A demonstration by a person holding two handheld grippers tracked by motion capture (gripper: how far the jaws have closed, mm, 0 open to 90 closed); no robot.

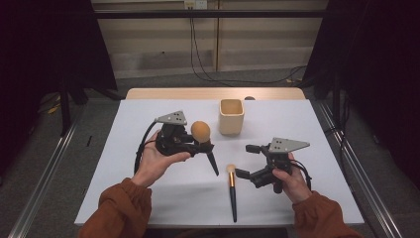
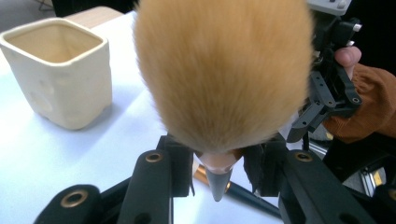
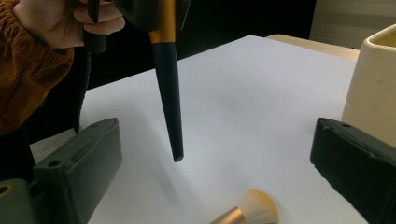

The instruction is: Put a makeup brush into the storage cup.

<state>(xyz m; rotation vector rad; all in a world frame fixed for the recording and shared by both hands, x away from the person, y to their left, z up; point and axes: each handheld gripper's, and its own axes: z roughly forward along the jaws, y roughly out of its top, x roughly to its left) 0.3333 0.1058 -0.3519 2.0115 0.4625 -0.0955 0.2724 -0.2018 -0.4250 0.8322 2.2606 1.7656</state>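
Observation:
My left gripper (image 1: 200, 146) is lifted above the white table (image 1: 148, 188) and shut on a large makeup brush (image 1: 200, 131). Its orange bristle head points up and its black handle (image 3: 168, 102) slants down, off the table. In the left gripper view the bristle head (image 2: 224, 70) stands just above the left gripper (image 2: 217, 163). A smaller brush (image 1: 232, 191) with pale bristles (image 3: 257, 205) lies flat near the table's front edge. My right gripper (image 1: 246, 160) (image 3: 215, 140) stands open just right of its bristle end, with nothing between its jaws.
A cream square cup (image 1: 231, 116) (image 2: 60, 70) (image 3: 373, 79) stands upright, with nothing in it, behind the brushes at the table's middle back. Metal rails run along both sides of the table. Cables trail on the floor beyond.

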